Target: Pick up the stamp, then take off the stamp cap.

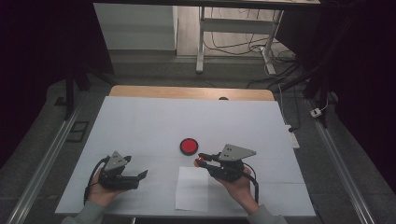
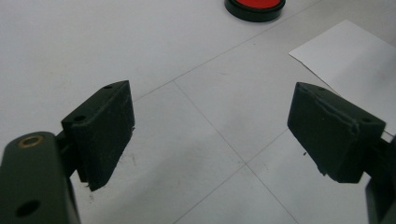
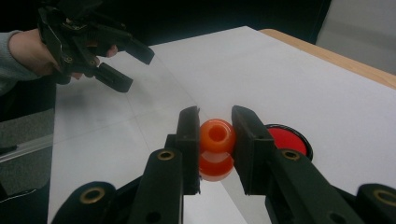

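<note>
Your right gripper [image 3: 217,140] pinches an orange stamp [image 3: 217,135] just above the white paper [image 1: 192,189], its long axis upright, hollow top facing the camera. Beside it, the round black dish [image 1: 189,146] holds a red pad. Your left gripper [image 2: 210,130] is spread wide, holding nothing.

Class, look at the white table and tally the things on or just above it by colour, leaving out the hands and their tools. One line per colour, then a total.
Orange: 1, the stamp clamped in the right tool
Red with black rim: 1, the round ink pad
White: 1, the sheet of paper
Total: 3
</note>
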Demonstrator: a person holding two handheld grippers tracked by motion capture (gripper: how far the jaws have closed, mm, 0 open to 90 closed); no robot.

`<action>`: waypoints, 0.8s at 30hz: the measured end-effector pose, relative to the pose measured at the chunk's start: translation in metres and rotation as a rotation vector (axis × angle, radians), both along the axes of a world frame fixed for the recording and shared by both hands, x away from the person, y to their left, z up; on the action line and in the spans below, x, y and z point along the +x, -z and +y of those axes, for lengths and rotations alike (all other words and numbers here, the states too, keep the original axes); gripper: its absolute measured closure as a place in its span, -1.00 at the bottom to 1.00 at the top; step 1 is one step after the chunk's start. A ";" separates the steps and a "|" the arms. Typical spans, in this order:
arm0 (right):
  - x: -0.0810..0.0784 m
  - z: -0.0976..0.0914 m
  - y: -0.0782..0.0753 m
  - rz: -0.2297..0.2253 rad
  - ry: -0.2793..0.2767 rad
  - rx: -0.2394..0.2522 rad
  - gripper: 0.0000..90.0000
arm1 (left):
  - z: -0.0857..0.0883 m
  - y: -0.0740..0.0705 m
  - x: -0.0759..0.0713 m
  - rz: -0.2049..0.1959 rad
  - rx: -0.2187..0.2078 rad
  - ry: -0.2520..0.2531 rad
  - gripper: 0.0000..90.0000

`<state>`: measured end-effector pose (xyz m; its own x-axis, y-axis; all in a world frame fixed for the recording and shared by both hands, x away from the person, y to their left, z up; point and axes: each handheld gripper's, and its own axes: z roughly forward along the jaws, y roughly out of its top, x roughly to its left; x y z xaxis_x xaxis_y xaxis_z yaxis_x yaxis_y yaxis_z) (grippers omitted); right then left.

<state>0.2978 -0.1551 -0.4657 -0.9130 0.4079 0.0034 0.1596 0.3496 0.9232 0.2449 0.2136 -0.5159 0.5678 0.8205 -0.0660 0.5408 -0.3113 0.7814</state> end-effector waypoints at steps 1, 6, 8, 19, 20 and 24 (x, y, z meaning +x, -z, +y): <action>0.000 0.000 0.000 0.001 0.001 0.000 0.60 | 0.000 0.000 0.000 0.000 0.000 0.000 -0.66; 0.001 -0.001 0.000 0.004 0.003 0.001 0.60 | -0.001 -0.001 -0.001 -0.005 0.001 0.001 -0.66; 0.001 -0.001 0.001 0.004 0.003 0.001 0.60 | -0.003 -0.003 -0.001 -0.009 0.002 0.006 -0.66; 0.001 0.000 0.001 0.005 0.004 0.003 0.60 | -0.025 -0.016 0.000 -0.049 0.018 0.073 -0.66; 0.001 0.000 0.001 0.005 0.004 0.004 0.60 | -0.028 -0.017 0.000 -0.050 0.018 0.081 -0.66; 0.001 0.001 0.001 0.003 0.003 0.006 0.60 | -0.034 -0.020 0.002 -0.055 0.019 0.099 -0.66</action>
<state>0.2986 -0.1543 -0.4663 -0.9119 0.4104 0.0085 0.1635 0.3441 0.9246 0.2469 0.1795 -0.4960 0.6483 0.7611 -0.0178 0.4633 -0.3759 0.8025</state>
